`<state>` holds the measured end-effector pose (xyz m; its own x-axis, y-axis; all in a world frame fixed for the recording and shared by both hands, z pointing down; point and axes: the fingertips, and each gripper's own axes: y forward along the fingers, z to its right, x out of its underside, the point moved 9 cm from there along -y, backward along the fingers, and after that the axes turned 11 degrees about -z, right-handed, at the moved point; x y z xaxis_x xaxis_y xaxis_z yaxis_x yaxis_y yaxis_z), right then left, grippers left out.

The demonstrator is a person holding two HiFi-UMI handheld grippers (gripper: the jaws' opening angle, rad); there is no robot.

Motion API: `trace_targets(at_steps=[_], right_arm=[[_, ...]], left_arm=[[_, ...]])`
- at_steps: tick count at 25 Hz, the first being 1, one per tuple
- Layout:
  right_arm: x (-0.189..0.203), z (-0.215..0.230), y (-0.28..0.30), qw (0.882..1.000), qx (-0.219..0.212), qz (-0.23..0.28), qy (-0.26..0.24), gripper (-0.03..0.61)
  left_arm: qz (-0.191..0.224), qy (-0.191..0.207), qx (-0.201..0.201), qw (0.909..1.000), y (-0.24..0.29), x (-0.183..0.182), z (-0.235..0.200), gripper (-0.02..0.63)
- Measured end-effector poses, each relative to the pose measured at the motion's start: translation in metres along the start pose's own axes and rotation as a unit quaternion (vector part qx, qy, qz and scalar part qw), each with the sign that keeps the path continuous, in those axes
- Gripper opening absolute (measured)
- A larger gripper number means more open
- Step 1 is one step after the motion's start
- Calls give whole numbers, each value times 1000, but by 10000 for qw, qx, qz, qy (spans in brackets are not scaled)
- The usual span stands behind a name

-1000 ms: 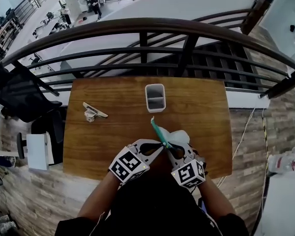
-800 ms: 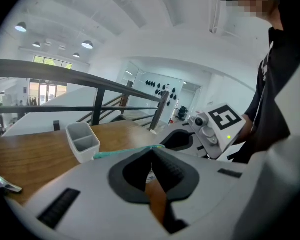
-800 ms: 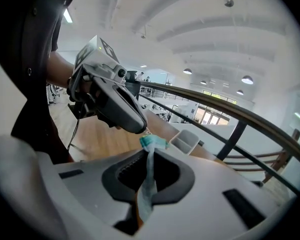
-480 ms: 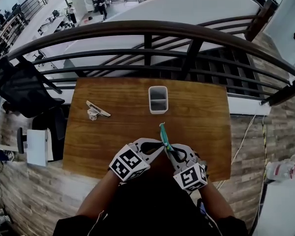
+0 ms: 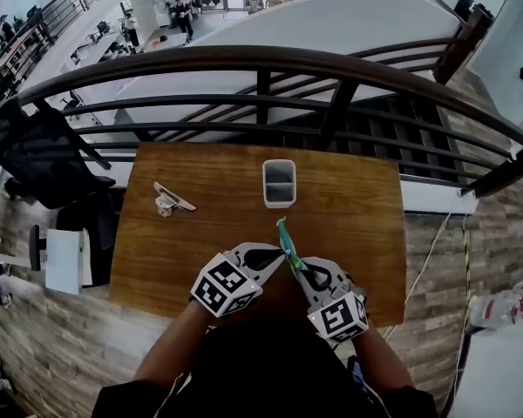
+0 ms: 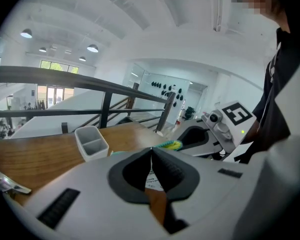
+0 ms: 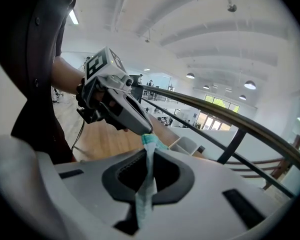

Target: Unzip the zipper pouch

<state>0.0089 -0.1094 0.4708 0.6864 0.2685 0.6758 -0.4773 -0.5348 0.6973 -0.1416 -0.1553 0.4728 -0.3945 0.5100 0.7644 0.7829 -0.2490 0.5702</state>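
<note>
Two grippers, left (image 5: 281,257) and right (image 5: 299,265), were both clamped shut on the teal zipper pouch (image 5: 285,234), held edge-up between them over the wooden table (image 5: 357,207). Step in hand: grips secured, zipper seemingly unopened. Which gripper held the pull was unclear. Next move: one anchors the fabric, the other draws the pull along.

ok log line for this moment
left gripper: shut on pouch | right gripper: shut on pouch | pouch: held edge-up between both, over table | zipper: state not visible
</note>
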Motion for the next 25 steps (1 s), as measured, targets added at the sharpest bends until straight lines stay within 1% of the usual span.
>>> trace_targets(at_steps=[2, 6, 10, 14, 18, 22, 25], right_arm=[[-1, 0, -1, 10000, -23, 29, 38, 0], [-4, -2, -6, 9999, -71, 116, 15, 0], [-5, -1, -6, 9999, -72, 126, -34, 0], [-6, 0, -7, 9999, -75, 125, -74, 0], [-8, 2, -8, 9998, -133, 178, -23, 0], [-9, 7, -5, 9994, -243, 239, 88, 0], [-13, 9, -4, 9992, -255, 293, 24, 0]], left_arm=[[20, 7, -50, 10000, -1, 0, 1, 14], [-29, -23, -319, 9995, -3, 4, -2, 14], [-3, -112, -314, 9994, -5, 5, -4, 14], [36, -87, -406, 9991, -5, 6, -4, 14], [73, -197, -475, 9986, -9, 8, -8, 14], [96, -158, -508, 9985, -10, 6, -11, 14], [125, -165, -532, 9984, -12, 5, -13, 14]])
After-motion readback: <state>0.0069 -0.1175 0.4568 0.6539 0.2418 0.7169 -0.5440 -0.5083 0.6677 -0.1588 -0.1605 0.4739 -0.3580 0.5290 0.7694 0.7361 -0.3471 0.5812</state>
